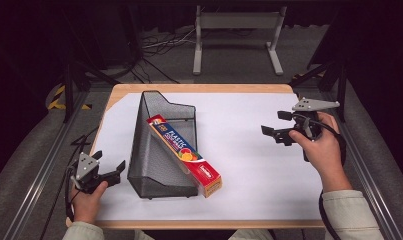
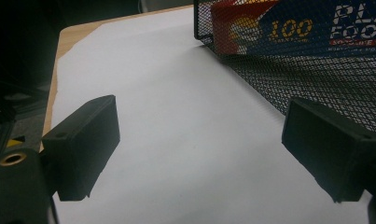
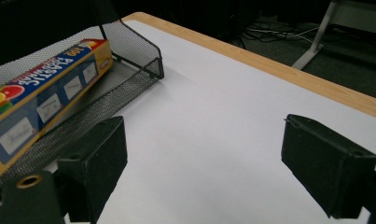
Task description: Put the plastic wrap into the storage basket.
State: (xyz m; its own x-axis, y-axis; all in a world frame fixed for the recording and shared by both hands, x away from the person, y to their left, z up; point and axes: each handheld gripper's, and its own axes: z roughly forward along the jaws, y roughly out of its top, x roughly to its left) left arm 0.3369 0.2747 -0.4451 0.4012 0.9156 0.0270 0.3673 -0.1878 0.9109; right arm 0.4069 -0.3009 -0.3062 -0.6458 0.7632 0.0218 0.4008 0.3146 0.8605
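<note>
Black wire mesh, fine-woven, forming a tapered file holder [image 1: 159, 150] laid on its side at left-centre of the table [image 1: 199, 89]. Sloped upper edge, thin rod rim, open top facing up and right. Long cardboard box [image 1: 186, 155] resting diagonally inside the holder, far end up against the back wall, near end projecting over the front rim toward the near table edge. Glossy print: red end panels, blue middle band, orange-yellow long side, fruit picture near the centre. Readable in the left gripper view through the mesh: "100" in yellow and the letters "PLA" over "FOO" on the box [image 2: 288, 25]. Readable in the right gripper view: "100" and "PLASTIC" along the blue band of the box [image 3: 45, 93], plus small white label panels too fine to read.

White sheet [image 1: 249, 165], smooth and matte, covering most of the light wood table; wood strip exposed along the edges.

Left gripper [image 1: 109, 172] at the near-left corner, held in a hand, jaws spread wide, nothing between them, just beside the holder's left wall. Right gripper [image 1: 274, 127] at the right side, well apart from the holder, jaws likewise spread and empty. Jaw blocks matte black plastic, rectangular. Grey triangular plate on top of each gripper.
</note>
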